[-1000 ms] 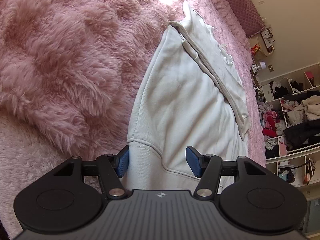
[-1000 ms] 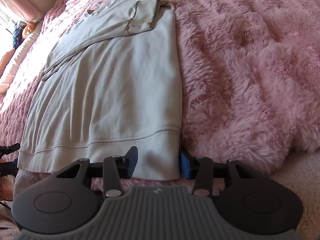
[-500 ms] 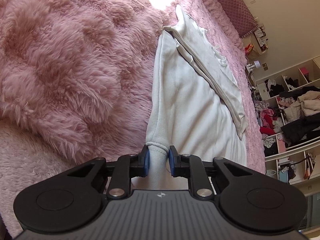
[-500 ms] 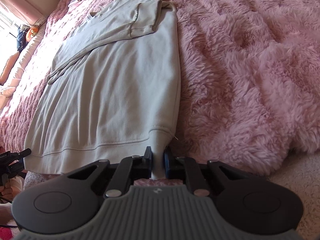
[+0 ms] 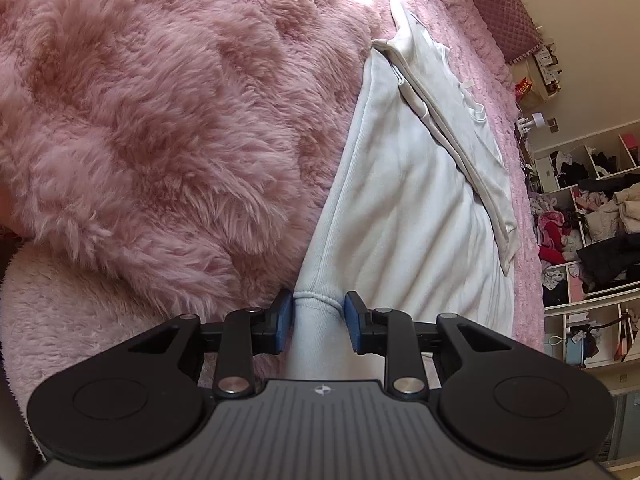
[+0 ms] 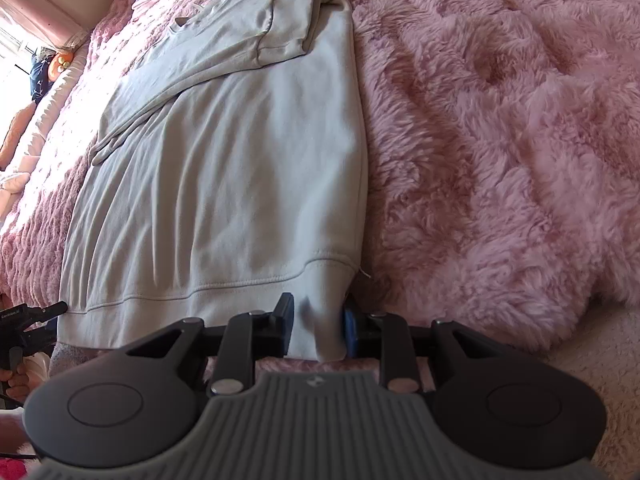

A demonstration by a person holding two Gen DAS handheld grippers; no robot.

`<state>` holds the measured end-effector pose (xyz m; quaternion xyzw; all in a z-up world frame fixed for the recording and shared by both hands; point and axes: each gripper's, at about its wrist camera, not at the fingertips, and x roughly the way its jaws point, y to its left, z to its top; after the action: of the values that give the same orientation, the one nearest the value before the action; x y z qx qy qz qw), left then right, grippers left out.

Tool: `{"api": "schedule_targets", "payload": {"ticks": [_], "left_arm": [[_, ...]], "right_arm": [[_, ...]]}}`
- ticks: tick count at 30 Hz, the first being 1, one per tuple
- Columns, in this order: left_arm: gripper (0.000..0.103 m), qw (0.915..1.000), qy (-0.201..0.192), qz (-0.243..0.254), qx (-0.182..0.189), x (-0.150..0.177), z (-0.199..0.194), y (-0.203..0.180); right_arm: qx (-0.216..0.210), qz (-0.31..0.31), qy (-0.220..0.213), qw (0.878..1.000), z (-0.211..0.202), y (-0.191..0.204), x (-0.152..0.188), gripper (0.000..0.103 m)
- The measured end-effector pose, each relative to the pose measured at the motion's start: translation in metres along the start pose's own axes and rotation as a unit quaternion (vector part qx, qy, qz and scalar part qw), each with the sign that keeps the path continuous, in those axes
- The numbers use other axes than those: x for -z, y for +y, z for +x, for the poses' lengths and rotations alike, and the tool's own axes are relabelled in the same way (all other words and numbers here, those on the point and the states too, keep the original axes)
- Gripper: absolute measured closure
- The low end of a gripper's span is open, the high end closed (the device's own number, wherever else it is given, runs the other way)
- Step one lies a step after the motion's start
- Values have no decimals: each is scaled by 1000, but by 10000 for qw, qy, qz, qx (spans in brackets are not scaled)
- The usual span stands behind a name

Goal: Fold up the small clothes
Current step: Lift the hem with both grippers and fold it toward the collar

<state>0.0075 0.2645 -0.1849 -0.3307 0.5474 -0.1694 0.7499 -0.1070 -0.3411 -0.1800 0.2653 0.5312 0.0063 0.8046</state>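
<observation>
A pale grey-white sweatshirt [image 5: 404,200] lies flat on a fluffy pink blanket, one sleeve folded across its upper part [image 5: 460,128]. My left gripper [image 5: 316,322] has its blue pads close around the hem's left corner, which bunches between them. In the right wrist view the same sweatshirt [image 6: 224,168] spreads away from me, and my right gripper [image 6: 318,330] holds the hem's right corner between its pads. Both hem corners are slightly lifted and gathered.
The pink fluffy blanket [image 5: 160,120] covers the bed around the garment [image 6: 500,120]. Open shelves stuffed with clothes [image 5: 592,220] stand at the right of the left wrist view. The other gripper and a hand [image 6: 24,328] show at the left edge of the right wrist view.
Both grippers closed on the hem corners from open a second ago. Since half a second ago, the jaws stand a bit wider apart with thicker cloth bunched between them.
</observation>
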Motion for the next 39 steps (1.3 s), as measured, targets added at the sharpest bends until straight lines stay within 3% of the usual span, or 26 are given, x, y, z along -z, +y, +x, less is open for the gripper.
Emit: {"api": "schedule_targets", "payload": {"ticks": [4,8,12,14,18,22,27,33,39], "left_arm": [[72,9999,86,-11,51,4,4,-2],[72,9989,174,-345,271,7,8,4],[72,9984,83,-405,391,7,7,1],[81,9975,-14,-429,553,6,5,-3],[86,9975,-145,31,693,-1,4,-25],[89,9913,-433,126,1236,-15,3,-42],[90,9816,-811,165,1722,-55,6,-63],[90,9693,-1191,355,2120,-124,22,-90],[96,9652,-1371,539,2159,-194,60,-108]], "right_arm": [[-10,-33,26,10000,1,1,-2,81],[-30,-95,76,9999,3,2,-5,81],[-82,19,33,10000,3,-1,-6,97],[-249,88,-36,9996,-2,-2,-7,100],[-619,408,-269,9969,-12,-7,-15,100],[-1074,896,-602,9883,-22,-14,-30,100],[-1311,985,-1136,9799,-30,-6,-75,101],[-1362,867,-1618,9735,-27,2,-158,101],[-1189,703,-1883,9723,0,11,-246,101]]}}
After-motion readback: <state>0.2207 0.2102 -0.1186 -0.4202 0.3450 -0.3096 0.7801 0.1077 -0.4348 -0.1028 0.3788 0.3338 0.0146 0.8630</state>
